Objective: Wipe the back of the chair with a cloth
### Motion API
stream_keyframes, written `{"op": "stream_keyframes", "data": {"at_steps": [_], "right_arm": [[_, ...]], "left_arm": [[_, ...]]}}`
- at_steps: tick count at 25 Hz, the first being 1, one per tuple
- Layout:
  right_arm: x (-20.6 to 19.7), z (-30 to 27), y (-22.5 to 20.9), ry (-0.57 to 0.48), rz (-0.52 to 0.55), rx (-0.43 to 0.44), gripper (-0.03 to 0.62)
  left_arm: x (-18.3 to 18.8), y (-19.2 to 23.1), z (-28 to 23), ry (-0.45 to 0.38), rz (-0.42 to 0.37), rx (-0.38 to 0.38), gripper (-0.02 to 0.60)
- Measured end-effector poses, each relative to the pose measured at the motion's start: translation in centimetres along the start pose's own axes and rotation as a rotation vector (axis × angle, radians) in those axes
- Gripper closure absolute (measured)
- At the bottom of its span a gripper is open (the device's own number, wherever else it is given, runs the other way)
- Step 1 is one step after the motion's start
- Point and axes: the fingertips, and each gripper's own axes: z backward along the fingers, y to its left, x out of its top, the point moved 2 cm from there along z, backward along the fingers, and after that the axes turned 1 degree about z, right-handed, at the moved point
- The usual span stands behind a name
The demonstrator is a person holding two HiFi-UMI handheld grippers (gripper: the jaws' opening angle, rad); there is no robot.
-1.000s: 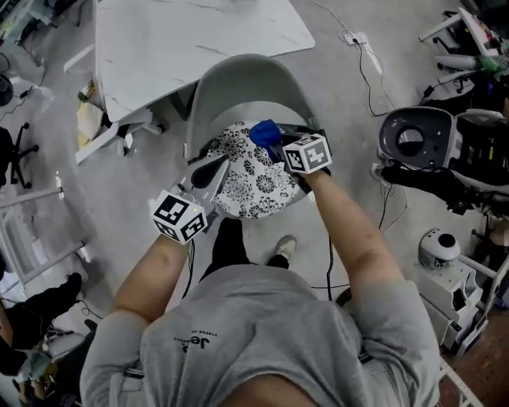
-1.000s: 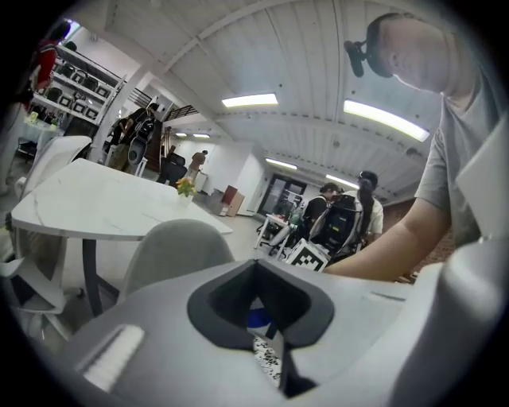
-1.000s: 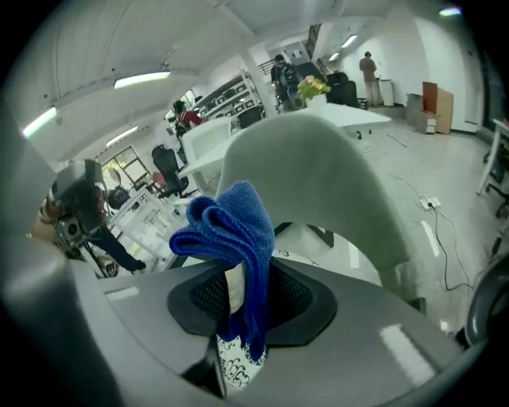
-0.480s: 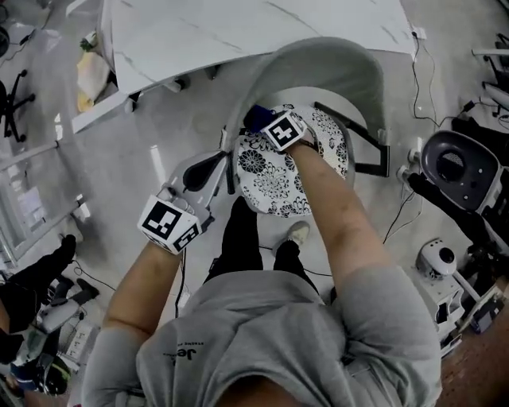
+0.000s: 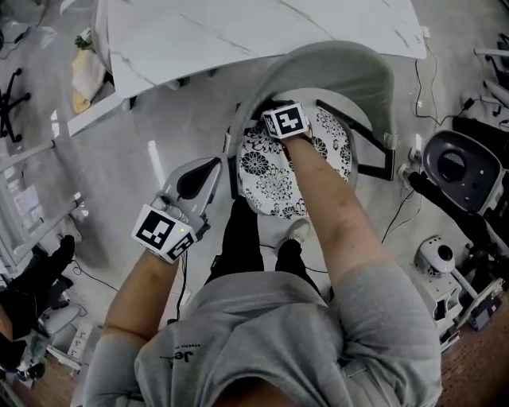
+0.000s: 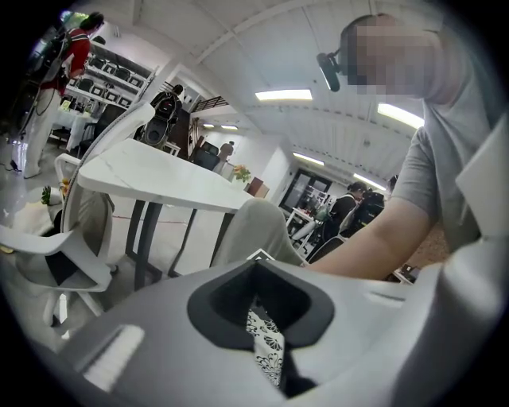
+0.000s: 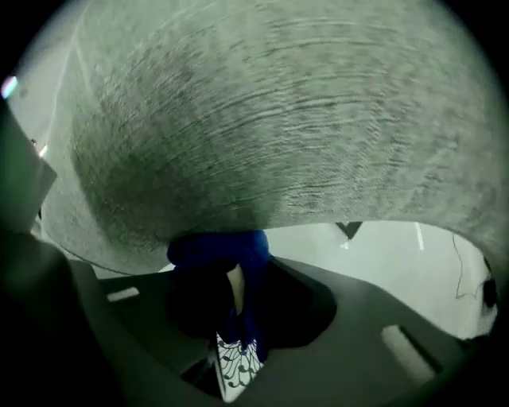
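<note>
The grey fabric chair back (image 5: 342, 60) curves round a seat with a black-and-white patterned cushion (image 5: 274, 179). My right gripper (image 5: 274, 110) is inside the back's left side, its marker cube on top. In the right gripper view it (image 7: 231, 278) is shut on a bunched blue cloth (image 7: 227, 250), which presses against the chair back (image 7: 262, 119). The head view hides the cloth. My left gripper (image 5: 213, 165) hangs left of the seat, apart from the chair. Its jaws (image 6: 266, 334) are shut with nothing in them, and the cushion (image 6: 266, 342) shows behind them.
A white marble-top table (image 5: 238, 24) stands just beyond the chair. A round dark machine (image 5: 457, 171) and cables (image 5: 395, 216) lie on the floor at the right. A white chair (image 6: 56, 254) stands at the left, and people stand far off in the room.
My right gripper has carried the blue cloth up from the cushion to the inside of the chair back, where the cube now hides it. The left gripper has drawn back a little from the seat.
</note>
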Motion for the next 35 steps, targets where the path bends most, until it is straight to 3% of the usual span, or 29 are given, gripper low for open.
{"op": "stream_keyframes", "data": {"at_steps": [5, 10, 19, 24, 29, 35], "right_arm": [[0.0, 1.9, -5.1, -0.123, -0.304, -0.066, 0.497], [-1.2, 6.6, -13.6, -0.24, -0.505, -0.195, 0.497], [-10.1, 14.8, -22.6, -0.397, -0.885, -0.365, 0.497], [-11.2, 16.1, -22.1, -0.389, -0.851, -0.326, 0.499], [-8.7, 19.8, -19.0, -0.414, -0.664, -0.208, 0.499], [-7.6, 29.9, -15.4, -0.511, -0.484, -0.114, 0.499]], "left_arm": [[0.2, -0.3, -0.9, 0.016, -0.011, -0.014, 0.568], [0.4, -2.2, -2.8, 0.031, -0.036, -0.063, 0.568], [0.6, -5.9, -6.3, 0.07, -0.075, -0.158, 0.568], [0.4, -9.0, -8.3, 0.094, -0.104, -0.221, 0.568], [1.5, -12.4, -9.6, 0.098, -0.129, -0.278, 0.568], [5.0, -17.5, -10.3, 0.064, -0.174, -0.334, 0.568]]}}
